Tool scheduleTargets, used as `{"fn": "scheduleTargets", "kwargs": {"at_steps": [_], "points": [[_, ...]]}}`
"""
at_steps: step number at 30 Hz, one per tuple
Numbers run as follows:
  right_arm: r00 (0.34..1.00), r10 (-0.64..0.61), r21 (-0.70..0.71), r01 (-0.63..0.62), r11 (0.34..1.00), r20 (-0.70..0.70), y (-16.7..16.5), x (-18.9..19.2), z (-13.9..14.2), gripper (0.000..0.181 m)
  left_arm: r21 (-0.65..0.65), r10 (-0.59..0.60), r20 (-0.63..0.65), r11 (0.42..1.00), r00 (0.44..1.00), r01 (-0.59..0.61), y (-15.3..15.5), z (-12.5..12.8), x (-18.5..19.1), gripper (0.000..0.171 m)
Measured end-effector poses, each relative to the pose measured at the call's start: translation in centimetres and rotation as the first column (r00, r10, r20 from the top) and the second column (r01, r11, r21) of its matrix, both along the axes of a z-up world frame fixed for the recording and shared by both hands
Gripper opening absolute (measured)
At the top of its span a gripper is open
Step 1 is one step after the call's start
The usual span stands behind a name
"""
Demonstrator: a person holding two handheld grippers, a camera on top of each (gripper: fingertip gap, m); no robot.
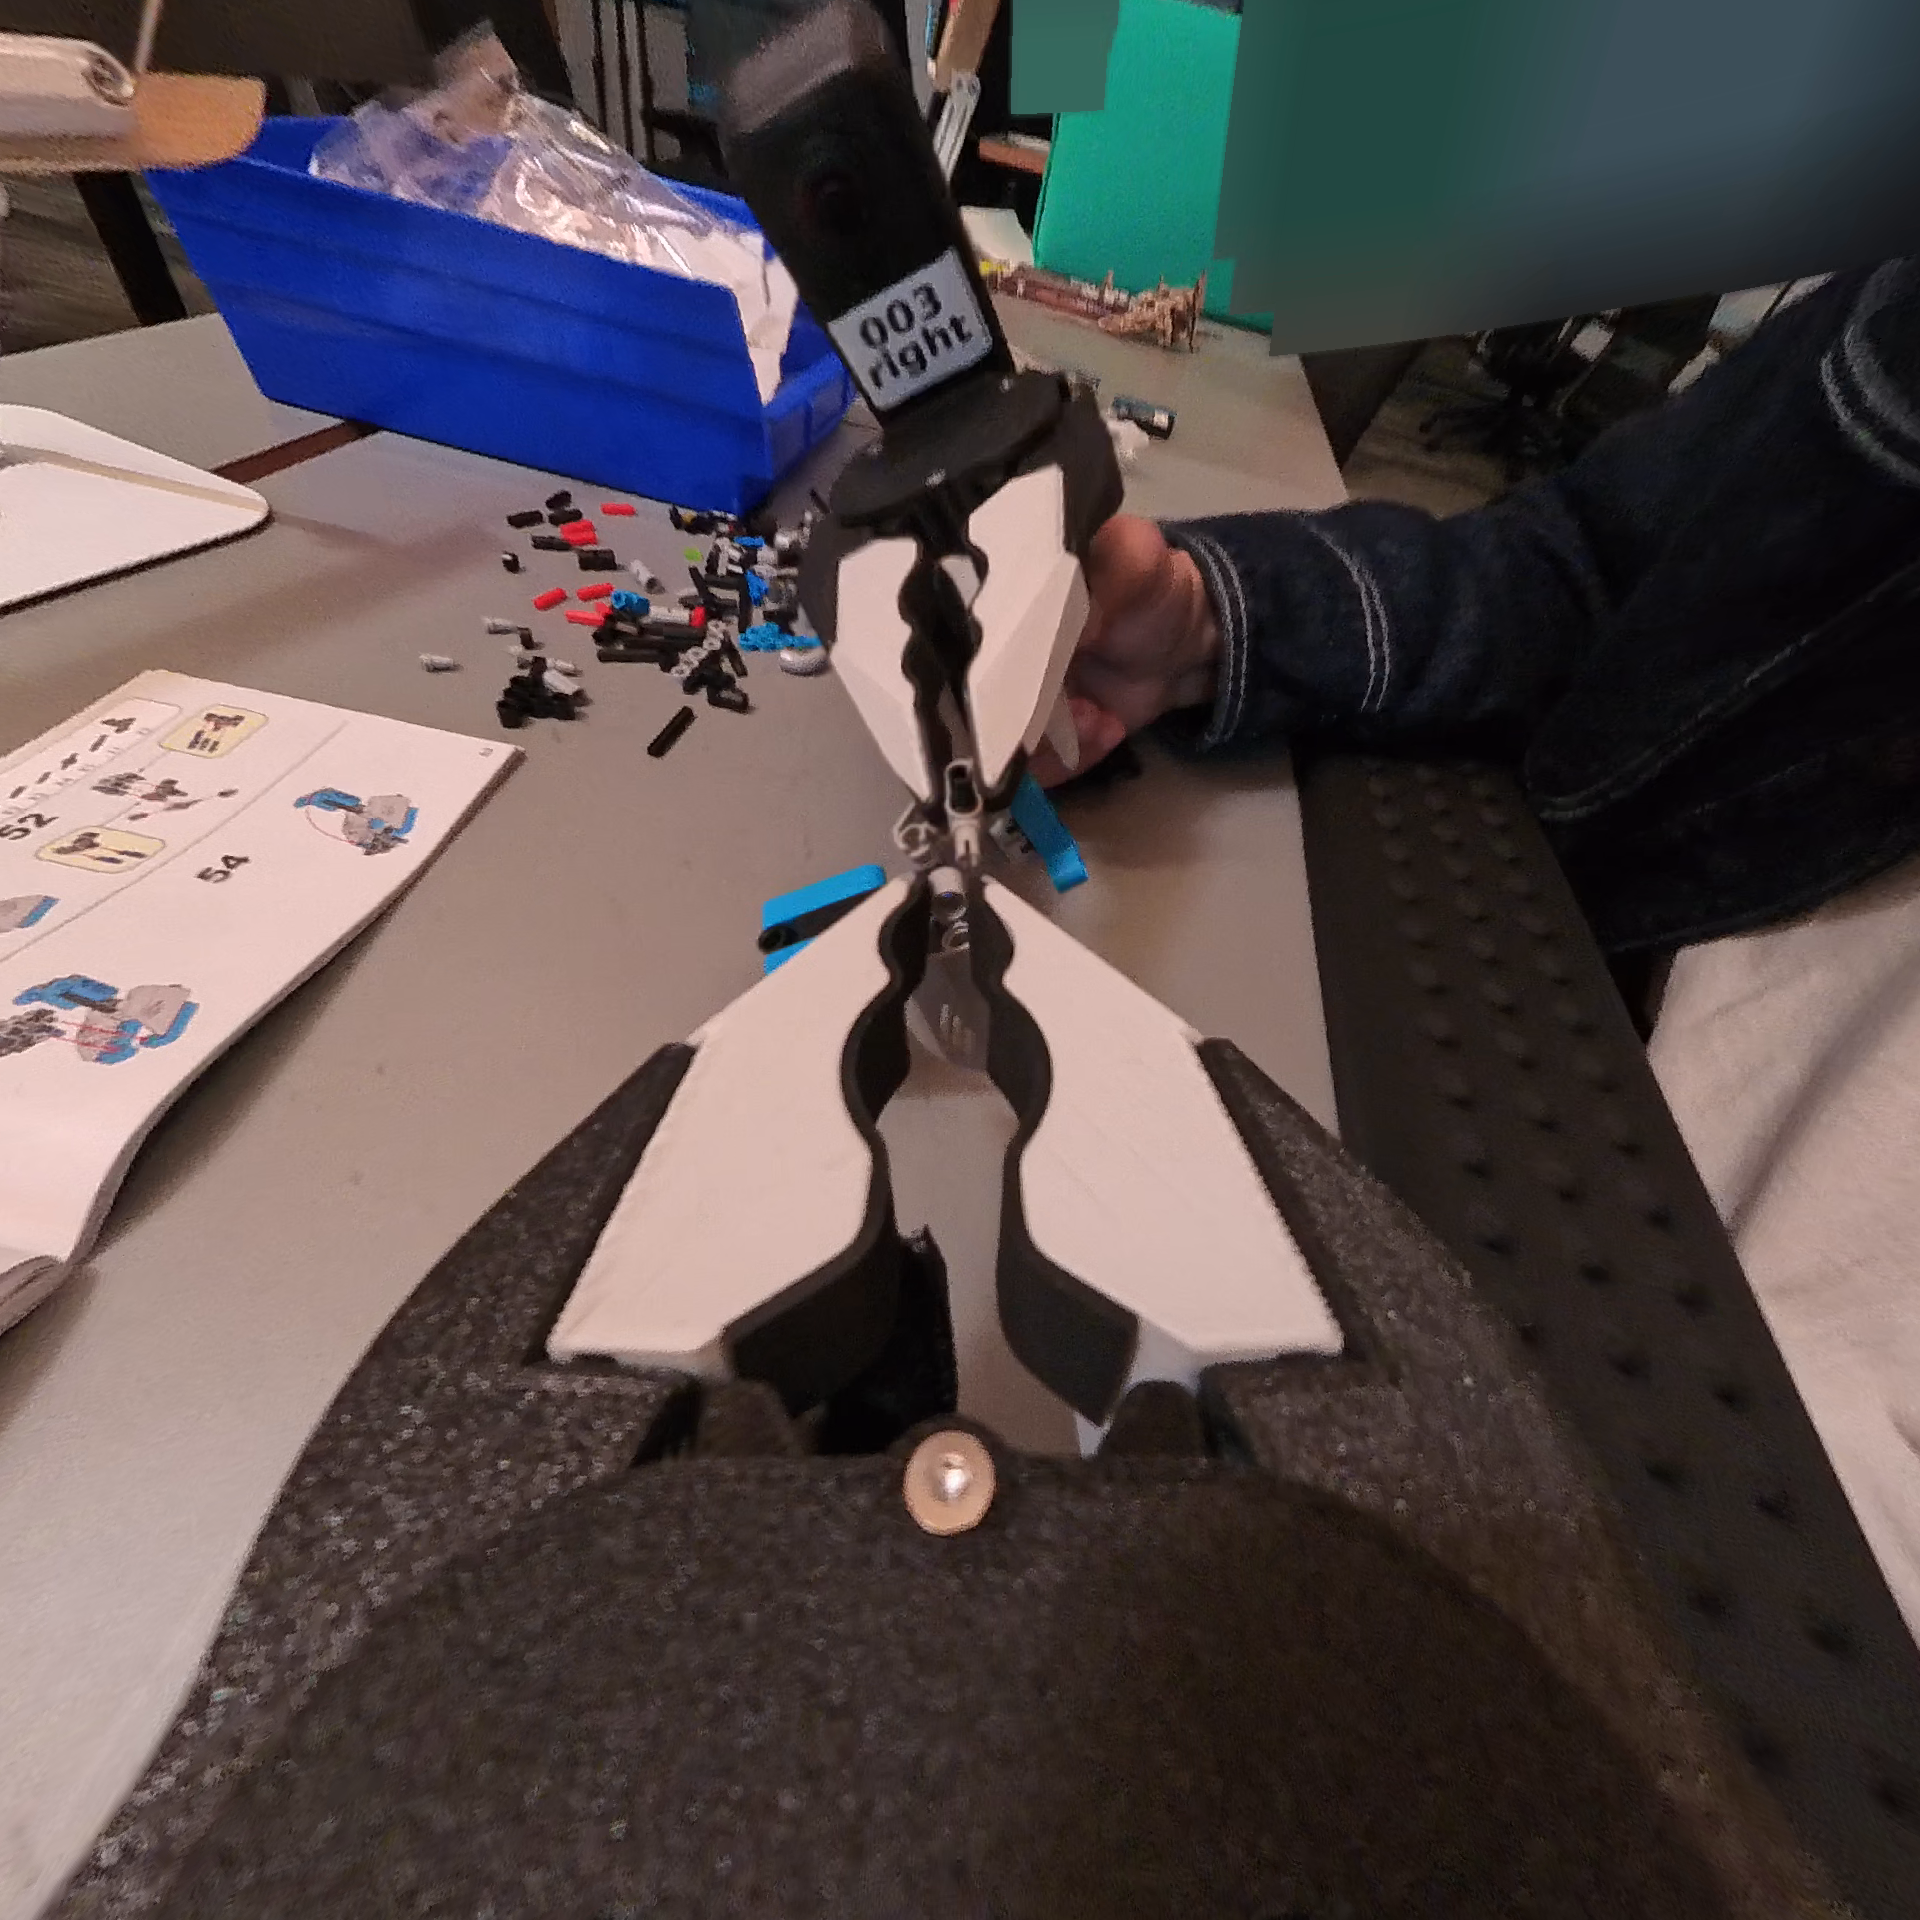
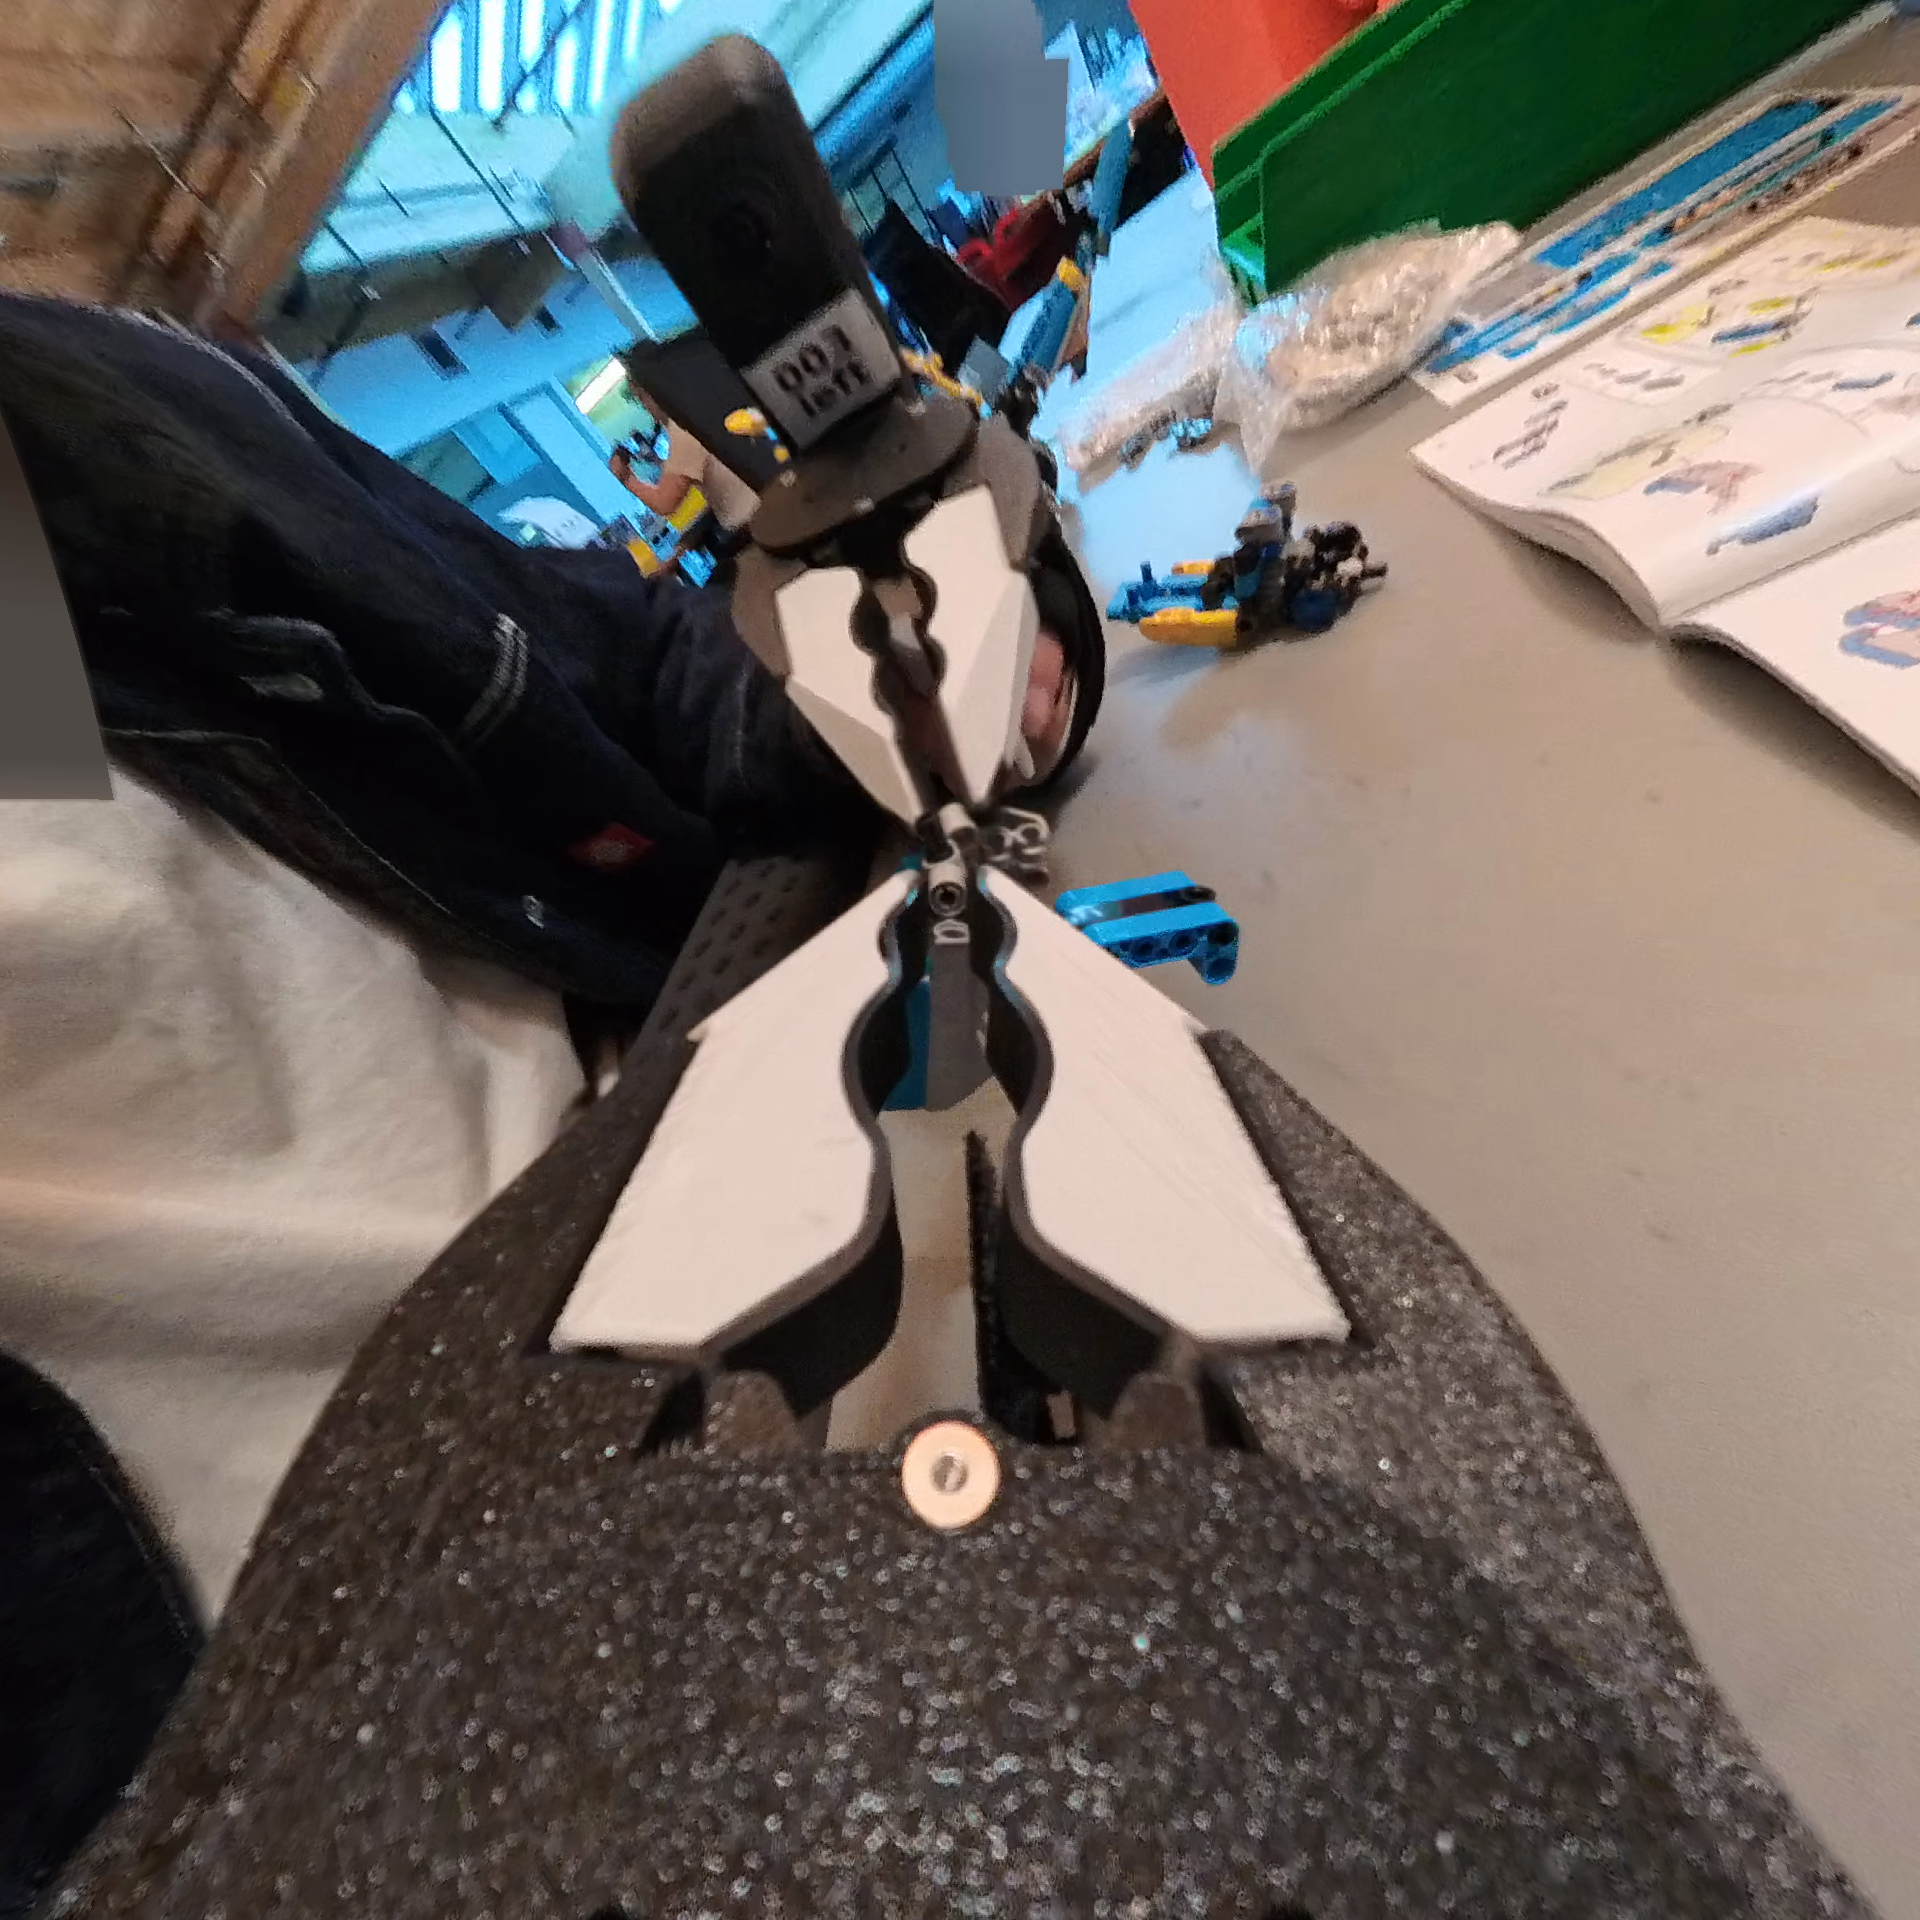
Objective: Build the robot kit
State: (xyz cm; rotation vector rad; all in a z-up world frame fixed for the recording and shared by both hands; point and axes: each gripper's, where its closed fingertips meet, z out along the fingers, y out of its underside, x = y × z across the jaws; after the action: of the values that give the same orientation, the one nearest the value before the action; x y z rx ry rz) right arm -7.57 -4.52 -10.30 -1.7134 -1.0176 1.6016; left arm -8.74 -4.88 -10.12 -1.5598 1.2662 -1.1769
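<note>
While both grippers meet tip to tip above the grey table (image 1: 436,1091), the left wrist view shows the left gripper (image 1: 948,906) pinched narrow on a small grey-and-black brick assembly (image 1: 951,914), with the right gripper (image 1: 961,795) coming in from straight ahead and tilted down, its fingers also nearly closed on a grey connector piece (image 1: 962,800) at the far end of the same cluster. The held pieces lie roughly along the line joining the two tools, long axis running away from the camera; whether they are already joined is too small to tell. A blue beam (image 1: 1049,831) pokes out just right of the right gripper's tips, another blue beam (image 1: 821,904) lies on the table just left of the left one. Loose small parts (image 1: 644,613) sit farther left, a blue bin (image 1: 468,312) behind them, an open instruction booklet (image 1: 208,883) at left, a sleeved hand (image 1: 1132,644) behind the right gripper. The right wrist view mirrors it: the right gripper (image 2: 948,883) clamped narrow on a grey pin-like piece (image 2: 948,899) pointing forward, the left gripper (image 2: 951,810) opposite, touching or nearly so. A blue beam (image 2: 1148,925) rests just right on the table, a small built model (image 2: 1247,582) farther off, booklets (image 2: 1714,499) at right.
</note>
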Motion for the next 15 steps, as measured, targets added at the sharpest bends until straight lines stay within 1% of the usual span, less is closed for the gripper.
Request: {"fn": "scheduleTargets", "kwargs": {"at_steps": [2, 4, 7, 10, 11, 15], "points": [[0.999, -0.008, -0.028, 0.007, 1.000, -0.034, 0.2, 0.0, 0.4, 0.006, -0.045, -0.014, 0.049, 0.999, 0.999, 0.016, -0.2, 0.7, 0.2, 0.006], [0.998, 0.001, -0.046, -0.004, 0.999, -0.062, 0.1, -0.1, 0.8, 0.006, -0.063, -0.011, 0.083, 0.998, 0.997, 0.017, -0.2, 1.2, 0.5, 0.006], [0.997, -0.010, -0.055, 0.006, 0.998, -0.075, 0.3, 0.2, 1.0, 0.006, -0.092, -0.009, 0.108, 0.996, 0.994, 0.019, 0.0, 1.5, 0.7, 0.007], [0.988, -0.013, -0.116, -0.005, 0.993, -0.154, 0.4, 0.4, 2.0, 0.006, -0.109, -0.009, 0.127, 0.994, 0.992, 0.023, -0.1, 1.6, 0.9, 0.006], [0.988, -0.017, -0.122, -0.002, 0.993, -0.152, 0.5, 0.5, 1.9, 0.006, -0.105, 0.001, 0.124, 0.994, 0.992, 0.012, 0.0, 1.5, 1.0, 0.007], [0.986, -0.032, -0.136, 0.009, 0.991, -0.166, 0.7, 0.5, 2.0, 0.006, -0.126, 0.036, 0.185, 0.992, 0.982, -0.012, 0.5, 2.5, 1.0, 0.006]]}}
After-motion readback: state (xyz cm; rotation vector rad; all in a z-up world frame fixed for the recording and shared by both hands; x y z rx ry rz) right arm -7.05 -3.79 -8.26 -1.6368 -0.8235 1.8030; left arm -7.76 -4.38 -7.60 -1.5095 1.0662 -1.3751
